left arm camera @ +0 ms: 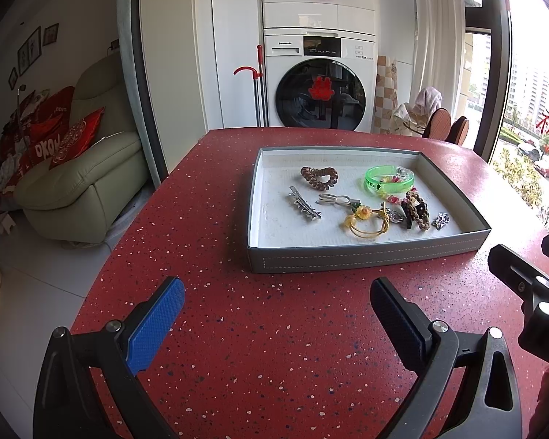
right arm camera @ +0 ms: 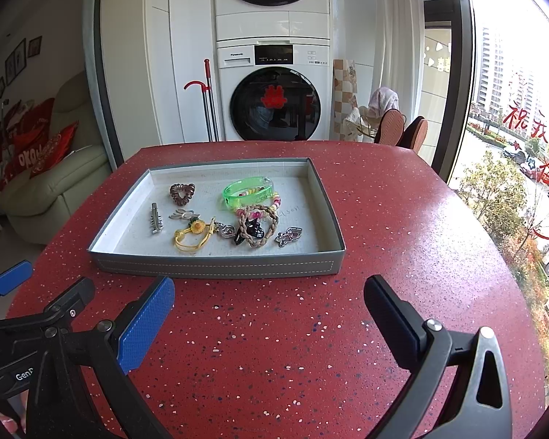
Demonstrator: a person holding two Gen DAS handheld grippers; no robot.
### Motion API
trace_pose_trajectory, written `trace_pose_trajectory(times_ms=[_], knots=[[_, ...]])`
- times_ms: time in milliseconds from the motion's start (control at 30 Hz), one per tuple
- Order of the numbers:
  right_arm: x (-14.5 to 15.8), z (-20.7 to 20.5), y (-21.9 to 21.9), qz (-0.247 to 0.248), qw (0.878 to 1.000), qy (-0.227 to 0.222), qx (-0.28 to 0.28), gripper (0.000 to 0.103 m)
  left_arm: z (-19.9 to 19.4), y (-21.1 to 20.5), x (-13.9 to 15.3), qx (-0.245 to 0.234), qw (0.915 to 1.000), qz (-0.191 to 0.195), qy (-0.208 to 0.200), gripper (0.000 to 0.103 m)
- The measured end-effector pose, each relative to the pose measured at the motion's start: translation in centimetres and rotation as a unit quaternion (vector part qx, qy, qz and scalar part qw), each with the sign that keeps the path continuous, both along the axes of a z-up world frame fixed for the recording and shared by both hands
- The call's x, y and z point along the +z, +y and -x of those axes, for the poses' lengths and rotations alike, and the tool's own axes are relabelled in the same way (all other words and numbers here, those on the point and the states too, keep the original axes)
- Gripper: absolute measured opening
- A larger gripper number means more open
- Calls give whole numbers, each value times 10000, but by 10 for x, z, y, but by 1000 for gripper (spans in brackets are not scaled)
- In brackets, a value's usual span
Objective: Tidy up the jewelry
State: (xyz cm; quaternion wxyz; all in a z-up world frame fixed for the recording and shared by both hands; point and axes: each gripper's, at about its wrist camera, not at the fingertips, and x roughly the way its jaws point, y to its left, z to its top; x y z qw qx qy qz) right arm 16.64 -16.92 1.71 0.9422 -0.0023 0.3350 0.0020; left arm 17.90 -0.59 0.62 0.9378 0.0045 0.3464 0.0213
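Red speckled bench [left arm camera: 274, 329]; behind it, two stacked white washing machines [left arm camera: 320, 84], a red-handled mop [left arm camera: 258, 84] leaning beside them, a pale green sofa [left arm camera: 88, 183] with red cushions [left arm camera: 78, 135], left.

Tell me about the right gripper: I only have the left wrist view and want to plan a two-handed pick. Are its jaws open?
Observer: Yes. The right gripper has its jaws wide apart with nothing between them, over the table, short of the tray.
Operator: Is the tray centred ahead of it?
Observer: No. In the right wrist view the tray lies somewhat left of the jaws' middle; the brooch is the piece most nearly straight ahead.
Operator: Does that camera see my gripper?
Observer: Yes. The left gripper shows low at that view's left edge, also short of the tray.
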Motion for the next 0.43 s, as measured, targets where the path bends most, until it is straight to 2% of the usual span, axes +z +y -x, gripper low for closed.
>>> trace_pose_trajectory(times_ms=[433], knots=[[-1, 1, 2, -7, 10000, 20, 15, 103, 1, 1, -2, -21, 10000, 4, -14, 103]])
